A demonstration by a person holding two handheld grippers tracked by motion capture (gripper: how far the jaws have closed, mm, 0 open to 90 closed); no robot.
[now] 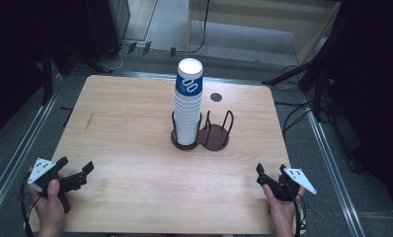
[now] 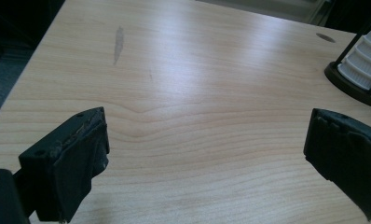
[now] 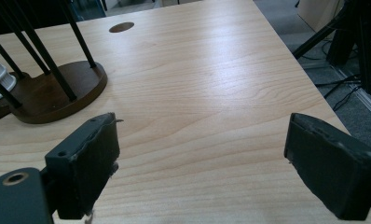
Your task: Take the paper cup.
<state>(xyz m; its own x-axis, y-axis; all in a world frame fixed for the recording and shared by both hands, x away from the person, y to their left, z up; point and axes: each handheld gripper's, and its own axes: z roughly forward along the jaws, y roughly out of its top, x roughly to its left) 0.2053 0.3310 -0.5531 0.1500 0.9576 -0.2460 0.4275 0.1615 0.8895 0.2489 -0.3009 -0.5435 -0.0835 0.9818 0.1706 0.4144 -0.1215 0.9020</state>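
Table point(image 1: 135, 148) was light wood grain with a dark streak point(image 2: 118, 43). Cups point(image 1: 188, 106) were white, the top one with a blue band and white print. Holder point(image 1: 215, 137) was dark brown with black rods. Grippers were black, their plates point(image 1: 39, 168) grey-white.

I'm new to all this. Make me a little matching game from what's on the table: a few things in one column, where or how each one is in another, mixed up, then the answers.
Things
1. stack of paper cups
2. right-hand ring of the holder
3. left gripper
4. round hole in the tabletop

Place or state
A. empty
B. behind the holder, toward the far edge
C. near corner of the table, jaws apart
D. standing tall in the holder's left ring

Pairs: 1-D, 2-A, 3-C, 4-B
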